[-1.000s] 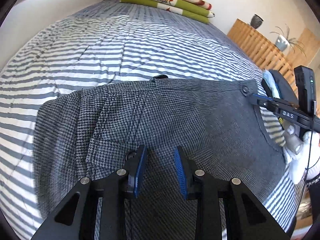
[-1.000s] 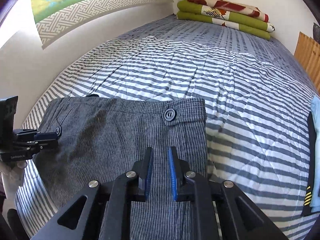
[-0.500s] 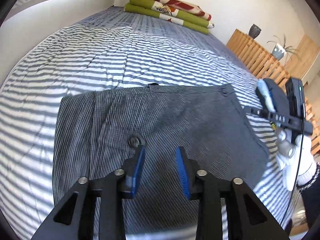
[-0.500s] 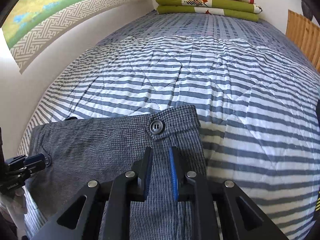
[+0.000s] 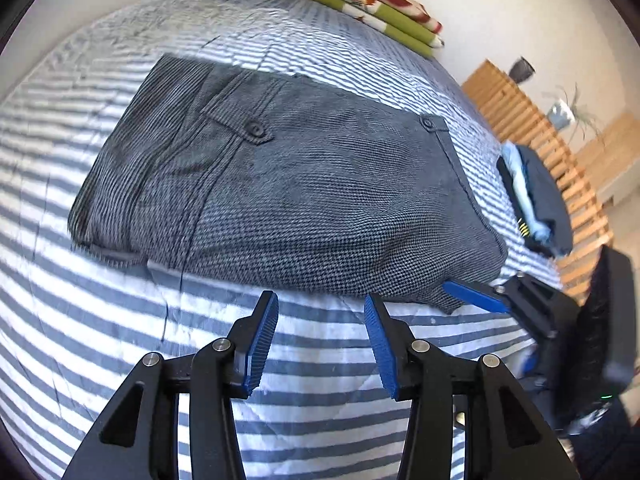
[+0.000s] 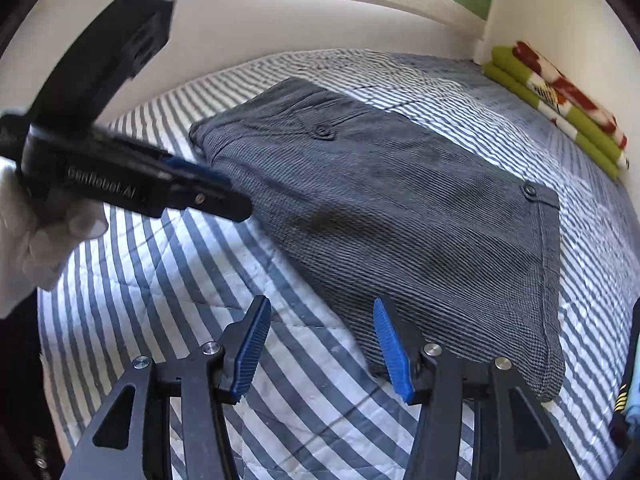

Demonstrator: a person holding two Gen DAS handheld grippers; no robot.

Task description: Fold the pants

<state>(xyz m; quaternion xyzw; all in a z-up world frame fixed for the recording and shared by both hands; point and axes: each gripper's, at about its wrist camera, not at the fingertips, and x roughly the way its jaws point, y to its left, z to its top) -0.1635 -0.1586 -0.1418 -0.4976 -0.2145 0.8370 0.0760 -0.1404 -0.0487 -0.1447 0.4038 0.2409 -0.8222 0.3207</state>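
A: How do the jaws stand?

B: Both are spread wide with nothing between them. The left gripper [image 5: 320, 312] hovers over bare striped bedspread [image 5: 120, 320], just short of the near edge of the pants [image 5: 304, 184]. The right gripper [image 6: 320, 320] is spread too; its right finger [image 6: 390, 344] lies over the near corner of the cloth, its left finger over the stripes.

A: And the pants themselves?

B: Grey houndstooth, folded into a compact packet lying flat in the middle of the bed. A buttoned pocket flap [image 5: 240, 120] faces up towards the far left, and the waistband button [image 5: 427, 122] sits at the far right corner.

A: Can each camera see the other tool?

B: Yes. In the left view the right gripper's blue tip reaches the packet's near right corner; I cannot tell whether it touches. In the right view the left gripper crosses the frame at the left, held by a white-gloved hand [image 6: 36, 248], its tip over the packet's left edge.

A: What lies farther out?

B: Folded green and red blankets [image 5: 360, 4] by the far wall, a stack of folded clothes [image 5: 536, 200] at the bed's right edge, and a wooden slatted panel [image 5: 520, 120] beyond.
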